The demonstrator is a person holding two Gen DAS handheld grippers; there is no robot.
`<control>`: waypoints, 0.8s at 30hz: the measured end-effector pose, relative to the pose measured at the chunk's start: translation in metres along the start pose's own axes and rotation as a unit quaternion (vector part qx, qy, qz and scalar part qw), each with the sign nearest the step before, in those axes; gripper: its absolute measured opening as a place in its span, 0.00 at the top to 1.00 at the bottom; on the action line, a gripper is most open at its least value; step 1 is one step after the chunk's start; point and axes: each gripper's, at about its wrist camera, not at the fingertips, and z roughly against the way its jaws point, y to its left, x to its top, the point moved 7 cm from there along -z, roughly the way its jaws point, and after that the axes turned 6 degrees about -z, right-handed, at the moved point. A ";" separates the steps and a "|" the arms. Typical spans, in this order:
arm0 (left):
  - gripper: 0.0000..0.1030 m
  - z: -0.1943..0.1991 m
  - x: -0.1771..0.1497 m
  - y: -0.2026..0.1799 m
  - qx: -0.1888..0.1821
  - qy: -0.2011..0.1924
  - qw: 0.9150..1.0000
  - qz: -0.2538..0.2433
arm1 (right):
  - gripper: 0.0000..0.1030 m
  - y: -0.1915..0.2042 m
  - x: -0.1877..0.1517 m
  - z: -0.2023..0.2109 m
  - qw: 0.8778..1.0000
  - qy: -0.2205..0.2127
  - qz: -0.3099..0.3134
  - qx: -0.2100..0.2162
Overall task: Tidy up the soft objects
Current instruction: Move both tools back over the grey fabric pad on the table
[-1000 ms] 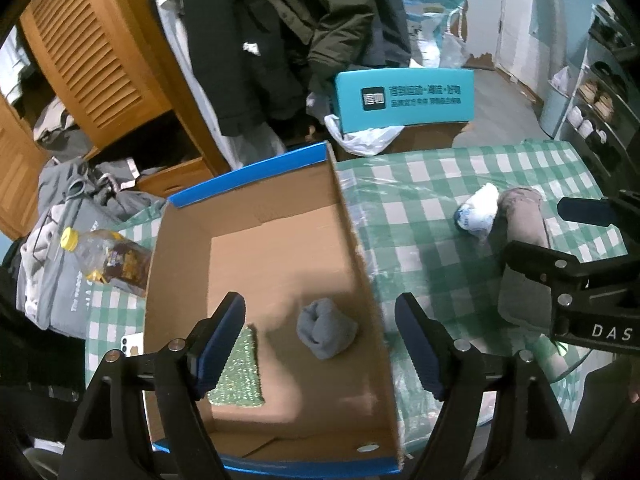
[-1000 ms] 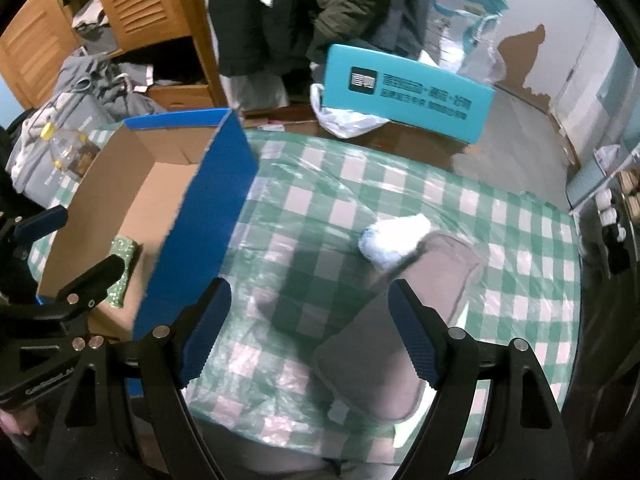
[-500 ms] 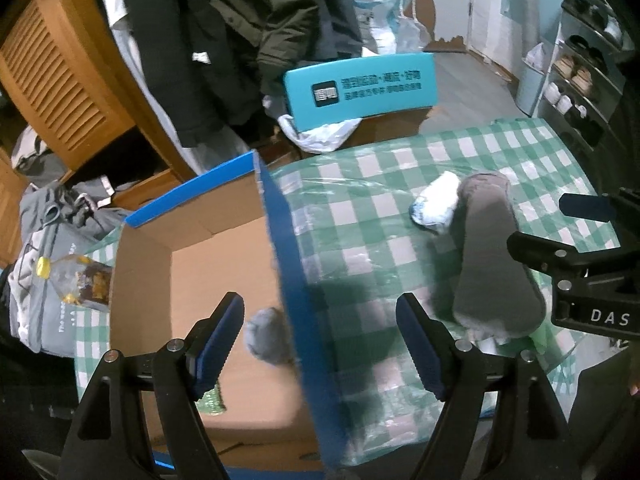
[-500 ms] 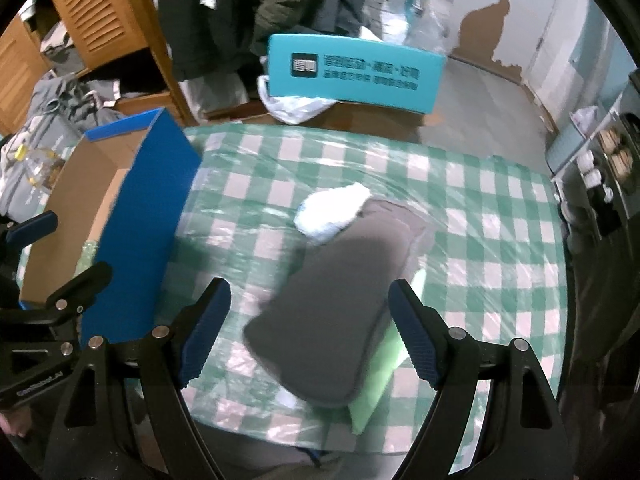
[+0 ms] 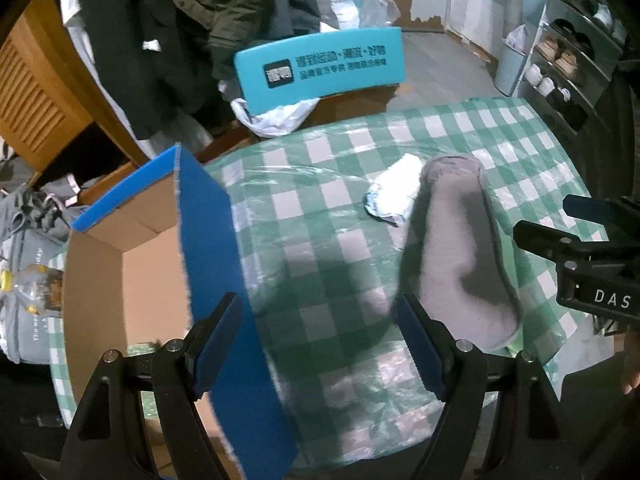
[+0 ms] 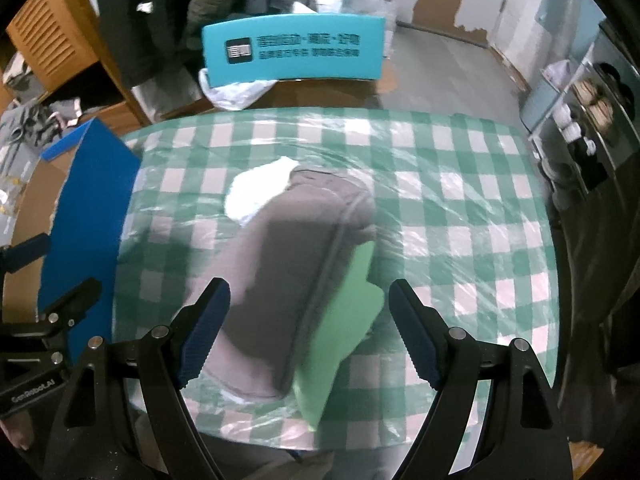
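A long grey soft pad (image 6: 296, 264) lies on the green checked tablecloth (image 6: 460, 184), with a green sheet (image 6: 344, 320) under its right side. A white crumpled cloth (image 6: 256, 192) touches its far end. My right gripper (image 6: 308, 328) is open, its jaws on either side of the pad's near half. My left gripper (image 5: 320, 344) is open and empty over the cloth beside the blue wall of the cardboard box (image 5: 208, 264). The pad (image 5: 460, 256) and white cloth (image 5: 394, 196) also show in the left wrist view.
A teal chair back (image 6: 292, 52) stands behind the table. Dark coats (image 5: 192, 28) hang at the back. A bottle (image 5: 28, 288) and grey bag lie left of the box. A shelf with shoes (image 6: 588, 120) stands at the right.
Both grippers have moved to the right. The left one has left the box interior for the tablecloth. The right one has come over the grey pad.
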 end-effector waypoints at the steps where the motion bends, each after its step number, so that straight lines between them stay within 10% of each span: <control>1: 0.22 -0.002 0.001 -0.004 -0.004 0.002 1.000 -0.001 | 0.21 -0.004 0.000 -0.001 1.000 0.001 -0.004 -0.001; 24: 0.15 -0.045 0.048 -0.089 -0.101 0.041 0.994 -0.025 | 0.21 -0.085 -0.010 -0.001 0.997 -0.001 -0.071 -0.024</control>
